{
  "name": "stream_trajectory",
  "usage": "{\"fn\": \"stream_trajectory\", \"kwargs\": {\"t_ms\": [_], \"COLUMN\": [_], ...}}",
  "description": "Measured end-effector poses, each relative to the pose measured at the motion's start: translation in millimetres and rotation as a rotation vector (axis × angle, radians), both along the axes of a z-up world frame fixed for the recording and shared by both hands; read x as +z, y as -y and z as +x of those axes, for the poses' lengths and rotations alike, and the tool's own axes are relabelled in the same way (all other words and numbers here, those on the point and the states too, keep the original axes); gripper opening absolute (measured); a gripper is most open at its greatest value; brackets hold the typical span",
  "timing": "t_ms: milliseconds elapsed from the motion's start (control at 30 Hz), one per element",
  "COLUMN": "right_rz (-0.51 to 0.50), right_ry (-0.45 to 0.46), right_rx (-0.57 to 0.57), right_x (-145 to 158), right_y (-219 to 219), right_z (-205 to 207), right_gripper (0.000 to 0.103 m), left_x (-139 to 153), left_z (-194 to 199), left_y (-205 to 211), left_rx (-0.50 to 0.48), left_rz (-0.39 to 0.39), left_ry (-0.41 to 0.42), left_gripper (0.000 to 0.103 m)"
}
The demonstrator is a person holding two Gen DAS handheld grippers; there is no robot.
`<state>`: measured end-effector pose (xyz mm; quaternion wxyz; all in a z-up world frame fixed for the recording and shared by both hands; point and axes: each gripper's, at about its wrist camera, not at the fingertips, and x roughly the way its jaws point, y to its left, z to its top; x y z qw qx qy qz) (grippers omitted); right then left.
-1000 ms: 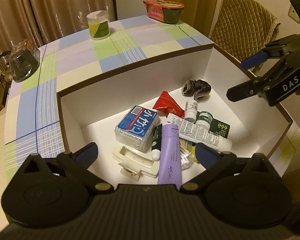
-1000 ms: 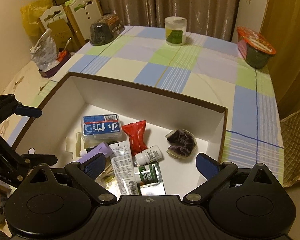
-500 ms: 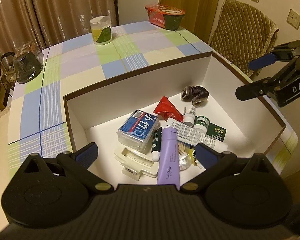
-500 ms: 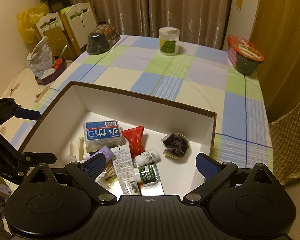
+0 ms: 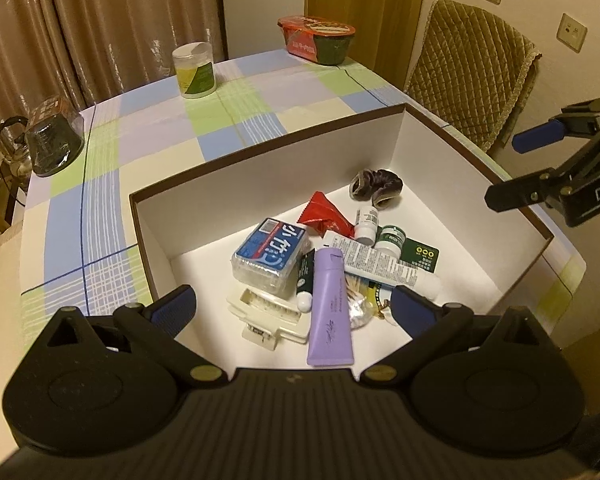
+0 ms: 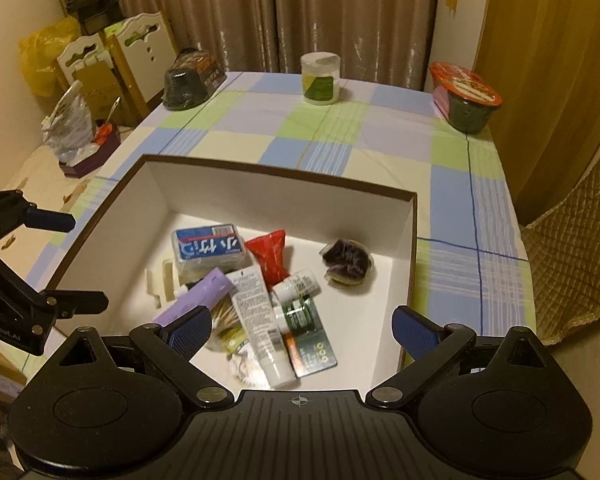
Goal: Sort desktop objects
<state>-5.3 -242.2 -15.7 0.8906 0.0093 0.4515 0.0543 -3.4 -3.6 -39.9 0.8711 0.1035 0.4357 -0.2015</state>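
Basically both grippers hung above the white box (image 5: 380, 168), jaws wide apart, nothing held. Left gripper (image 5: 292, 308) sat over the box's near edge; right gripper (image 6: 302, 330) over the near edge in its own view, closer to the box's right wall. All loose items lay piled on the box floor, mid to near side, none on the tablecloth (image 5: 148, 168) itself.

Key relation: purple tube (image 5: 330, 312) lay almost dead ahead of the left jaws, long axis running roughly along the gripper's fwd direction, flat crimped end nearest, cap end away toward the blue tissue pack (image 5: 272, 256). So left was prob the nearer hand for it; jaws would straddle its width w/o much wrist turn. In the right wrist view same tube (image 6: 198, 300) showed half hidden behind the right gripper's left finger, lying diagonal.

White tube (image 6: 258, 320) lay beside it, cap toward the right gripper, nearer that side. Scrunchie (image 6: 348, 262) sat apart near the far right corner, red packet (image 6: 270, 256) mid-floor. Jar (image 5: 194, 70) and noodle bowl (image 5: 318, 38) stood at the table's far edge, well apart.
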Motion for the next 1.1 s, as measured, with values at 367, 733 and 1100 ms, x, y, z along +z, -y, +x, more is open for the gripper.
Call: {"fn": "stream_trajectory", "kwargs": {"t_ms": [367,733,1100], "right_rz": [0.014,0.080,0.111], "right_ry": [0.022,0.013,0.004], "right_rx": [0.072,0.125,0.060], "right_x": [4.0,0.4,7.3], "right_y": [24.4,51.2,56.9], "right_z": [-33.4,-82.2,-109.2], "right_gripper": [0.099,0.099,0.099], "left_x": [11.3,24.5,21.8], "left_z": [-43.3,-117.6,-149.5], "left_y": [12.7,42.2,60.8], "left_rx": [0.170,0.362,0.349], "left_rz": [0.006,0.015,0.020], "left_ry": [0.027,0.021,-0.025], "left_gripper": [0.102,0.102,0.102]}}
